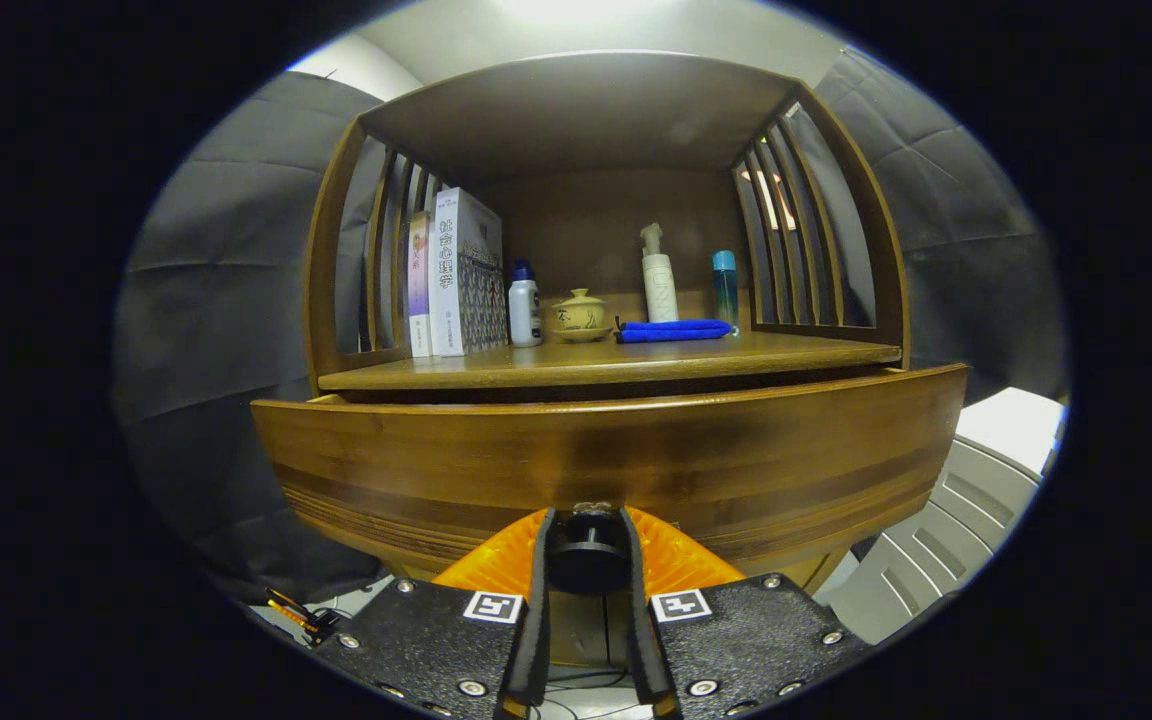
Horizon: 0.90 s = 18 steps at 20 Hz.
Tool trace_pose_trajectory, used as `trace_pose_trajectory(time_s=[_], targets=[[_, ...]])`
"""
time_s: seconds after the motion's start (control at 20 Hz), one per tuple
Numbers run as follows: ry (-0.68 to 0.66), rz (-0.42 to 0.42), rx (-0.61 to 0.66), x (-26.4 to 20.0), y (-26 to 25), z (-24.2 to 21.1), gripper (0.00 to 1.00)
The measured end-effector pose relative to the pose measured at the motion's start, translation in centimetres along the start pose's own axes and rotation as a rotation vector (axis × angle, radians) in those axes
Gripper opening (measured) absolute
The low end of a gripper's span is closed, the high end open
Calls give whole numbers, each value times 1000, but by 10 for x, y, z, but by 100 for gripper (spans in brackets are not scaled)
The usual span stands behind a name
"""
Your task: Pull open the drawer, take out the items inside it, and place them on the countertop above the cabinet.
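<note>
On the brown wooden desk (636, 362) above the cabinet stand two tall books (454, 275), a small white bottle with a blue cap (524, 306), a little yellow lidded teapot (580, 313), a folded blue cloth (674, 331), a white pump bottle (658, 278) and a thin blue bottle (725, 286). A white plastic chair (946, 520) sits beside the cabinet. The wide brown wooden drawer front (616, 450) is just ahead, pulled out a little. The gripper (588, 530) jaws are narrow, squeezing the round black drawer knob (588, 552) between them.
</note>
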<state>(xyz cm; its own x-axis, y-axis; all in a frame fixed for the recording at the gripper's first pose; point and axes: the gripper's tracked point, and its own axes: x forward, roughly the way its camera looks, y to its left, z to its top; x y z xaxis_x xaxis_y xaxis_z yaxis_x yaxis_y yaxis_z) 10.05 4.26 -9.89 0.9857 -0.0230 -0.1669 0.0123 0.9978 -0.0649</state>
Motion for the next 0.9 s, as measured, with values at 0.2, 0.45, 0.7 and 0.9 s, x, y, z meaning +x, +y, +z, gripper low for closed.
trace_pose_trajectory(time_s=[0.2, 0.45, 0.7, 0.9], targets=[[-6, -6, -21, -18, 1, -2, 33], [-10, 6, -18, -40, 2, -7, 33], [0, 14, -26, -57, 4, -17, 33], [-11, 22, -39, -72, 6, -20, 33]])
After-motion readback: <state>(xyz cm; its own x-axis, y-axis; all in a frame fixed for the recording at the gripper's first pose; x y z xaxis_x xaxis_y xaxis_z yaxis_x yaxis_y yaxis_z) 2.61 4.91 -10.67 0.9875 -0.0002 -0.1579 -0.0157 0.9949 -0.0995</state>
